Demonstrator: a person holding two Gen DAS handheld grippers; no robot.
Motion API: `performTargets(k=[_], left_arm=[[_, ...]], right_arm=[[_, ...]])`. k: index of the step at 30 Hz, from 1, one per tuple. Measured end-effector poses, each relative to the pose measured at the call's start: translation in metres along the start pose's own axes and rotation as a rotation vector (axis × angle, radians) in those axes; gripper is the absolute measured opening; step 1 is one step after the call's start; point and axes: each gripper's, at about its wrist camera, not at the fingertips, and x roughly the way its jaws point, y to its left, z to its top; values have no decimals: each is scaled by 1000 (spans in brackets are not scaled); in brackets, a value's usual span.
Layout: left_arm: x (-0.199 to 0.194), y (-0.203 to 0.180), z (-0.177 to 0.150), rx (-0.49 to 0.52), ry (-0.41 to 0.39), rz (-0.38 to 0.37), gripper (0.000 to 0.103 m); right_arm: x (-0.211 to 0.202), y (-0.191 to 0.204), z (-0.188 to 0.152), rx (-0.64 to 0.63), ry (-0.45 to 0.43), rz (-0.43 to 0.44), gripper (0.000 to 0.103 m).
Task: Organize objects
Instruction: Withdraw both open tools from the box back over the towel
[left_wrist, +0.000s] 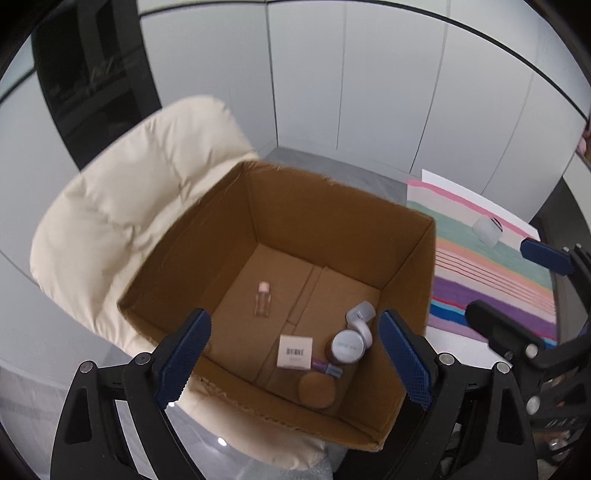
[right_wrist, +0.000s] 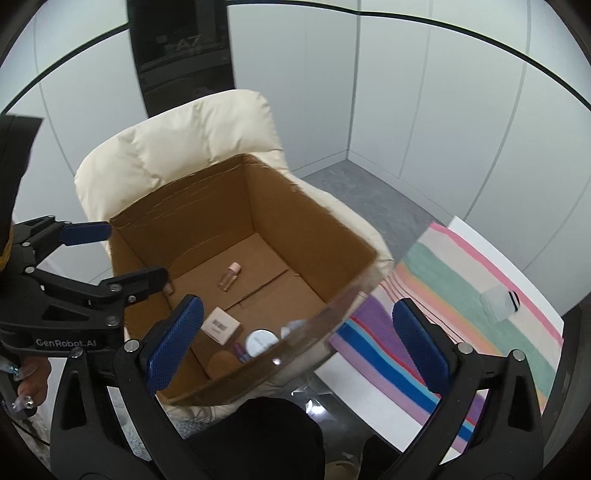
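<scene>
1. Risk: one white jar (right_wrist: 498, 301) lies on its side on the striped cloth (right_wrist: 436, 295), well apart from the cardboard box (left_wrist: 413, 266). Being round, it will likely roll off under a careless touch.
2. Risk: the box sits on a soft cream chair (left_wrist: 122, 214); a knock on its rim could tip it.
3. Already in the box: small bottle (left_wrist: 263, 298), white carton (left_wrist: 295, 351), round-lidded jar (left_wrist: 346, 346), brown disc (left_wrist: 317, 389), crowded toward one corner.
4. Left gripper (left_wrist: 295, 360): tongs wide apart, nothing between them, angled down over the box.
5. Right gripper (right_wrist: 297, 349): tongs wide apart, empty, angled down at the box's near edge beside the cloth.
6. A hand (right_wrist: 31, 380) shows at the left tool's grip.
</scene>
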Motion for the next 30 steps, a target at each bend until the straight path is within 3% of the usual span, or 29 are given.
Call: performTargets(k=[7,17,30], left_arm=[[6,-52,13,57,-9,-83,93],[13,-159,39,153,-20,-203,93],[45,-298,43,307,38,-292,93]], right_arm=[[-16,-57,-20,116,-8,-56,103],[-47,-151,-55,276,-23,-182,103],[-80,-283,-134,512,-13,-303,103]])
